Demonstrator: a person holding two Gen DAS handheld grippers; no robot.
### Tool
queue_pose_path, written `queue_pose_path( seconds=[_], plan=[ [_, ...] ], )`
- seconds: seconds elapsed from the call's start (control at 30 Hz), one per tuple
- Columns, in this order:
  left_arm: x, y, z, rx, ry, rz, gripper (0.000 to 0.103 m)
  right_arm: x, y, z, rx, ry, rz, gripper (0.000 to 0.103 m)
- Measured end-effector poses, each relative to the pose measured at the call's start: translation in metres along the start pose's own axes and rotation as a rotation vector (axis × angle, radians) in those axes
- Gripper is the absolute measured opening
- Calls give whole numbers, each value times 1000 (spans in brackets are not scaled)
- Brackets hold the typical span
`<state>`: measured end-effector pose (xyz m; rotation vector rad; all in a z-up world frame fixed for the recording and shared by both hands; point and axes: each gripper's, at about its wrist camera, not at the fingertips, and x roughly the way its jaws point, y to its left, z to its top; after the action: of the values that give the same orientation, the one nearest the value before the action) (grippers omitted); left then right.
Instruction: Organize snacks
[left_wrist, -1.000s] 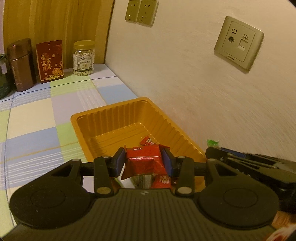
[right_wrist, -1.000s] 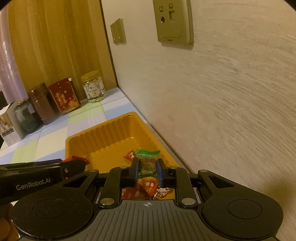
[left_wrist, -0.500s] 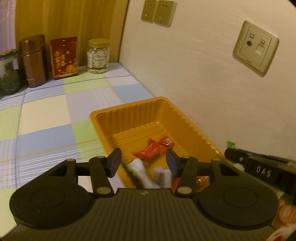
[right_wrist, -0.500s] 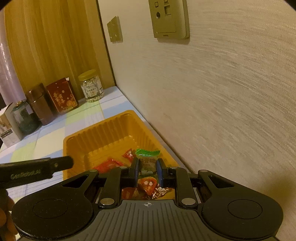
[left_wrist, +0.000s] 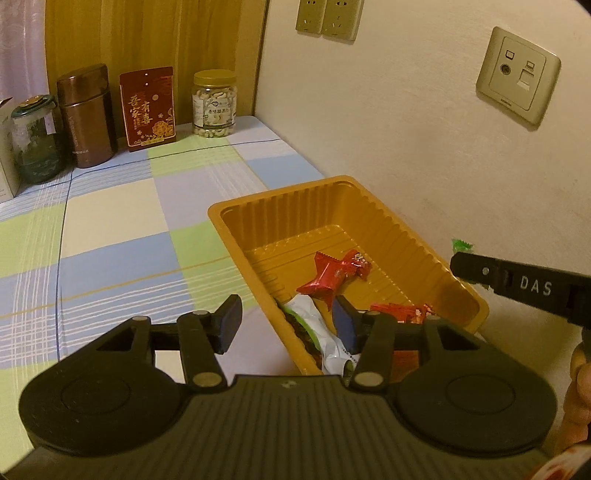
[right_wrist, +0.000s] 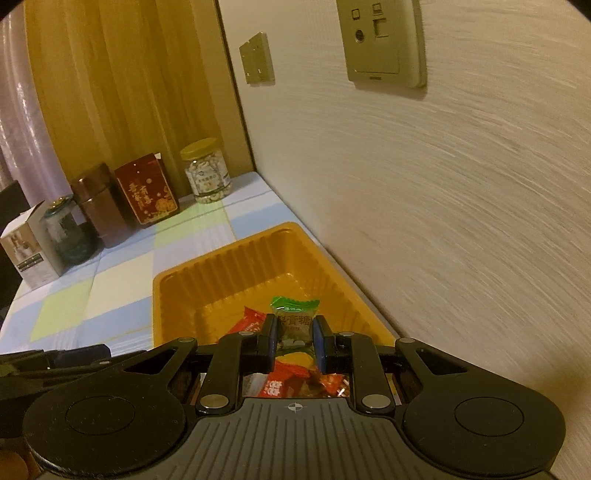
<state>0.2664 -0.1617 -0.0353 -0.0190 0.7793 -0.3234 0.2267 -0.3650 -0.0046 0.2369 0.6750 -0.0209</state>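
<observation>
Orange plastic tray (left_wrist: 373, 206), ribbed along its walls, sits on the checked cloth of the bench (left_wrist: 110, 236), close against the wall, and serves as the collecting point for the snacks. Inside it lie a red twist-wrapped candy (left_wrist: 332, 275), a white-and-green packet (left_wrist: 314, 325) leaning along the near left wall, and further red wrappers (left_wrist: 400, 312) at the near end. The step in hand is judged to be a drop-off. The left tongs (left_wrist: 288, 319) stand moderately open, having just been widening, with nothing pressed between the pads; the red candy and the white packet lie beyond and below them, in the tray. The right tongs (right_wrist: 294, 334) are clamped narrowly on a green-topped candy (right_wrist: 294, 314), held above the near end of the tray, apart from the wrappers beneath it. The next move, in this assessment, calls for the right tongs to open over the tray floor so the green candy falls inside the walls, while the left tongs draw back clear of the rim to seek another loose item; none is visible on the cloth in either view. At the far edge of the bench, well apart from the tray, stand a yellow-lidded nut jar (left_wrist: 214, 105), a red box (left_wrist: 149, 109), a brown canister (left_wrist: 86, 116) and a dark glass jar (left_wrist: 37, 142).
</observation>
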Motion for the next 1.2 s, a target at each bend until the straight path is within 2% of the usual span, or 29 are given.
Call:
queue_pose_path(
  seconds=[0.37,0.5,0.6,0.63,0.7,0.73,1.1,1.2],
  plan=[
    [-1,13,-3,-29,-5,12,52,14,11,15,-23,-14,26,21],
    [-2,17,-5,-39,-4,19,53,24,12,19,-23,-15,49,21],
    [-4,20,-7,-48,-5,26,57,32,11,20,-11,-2,93,21],
    [-5,21,-8,-52,-6,28,59,33,10,20,2,5,98,23],
    [-7,22,-9,-58,-7,29,59,33,6,19,25,7,90,43],
    [-8,23,-10,-61,-8,29,60,31,4,18,36,3,86,57],
    [-30,18,-15,-55,-23,55,78,8,-7,-4,49,51,54,61],
    [-39,17,-16,-52,-35,68,87,-1,-7,-8,37,53,51,64]
  ],
)
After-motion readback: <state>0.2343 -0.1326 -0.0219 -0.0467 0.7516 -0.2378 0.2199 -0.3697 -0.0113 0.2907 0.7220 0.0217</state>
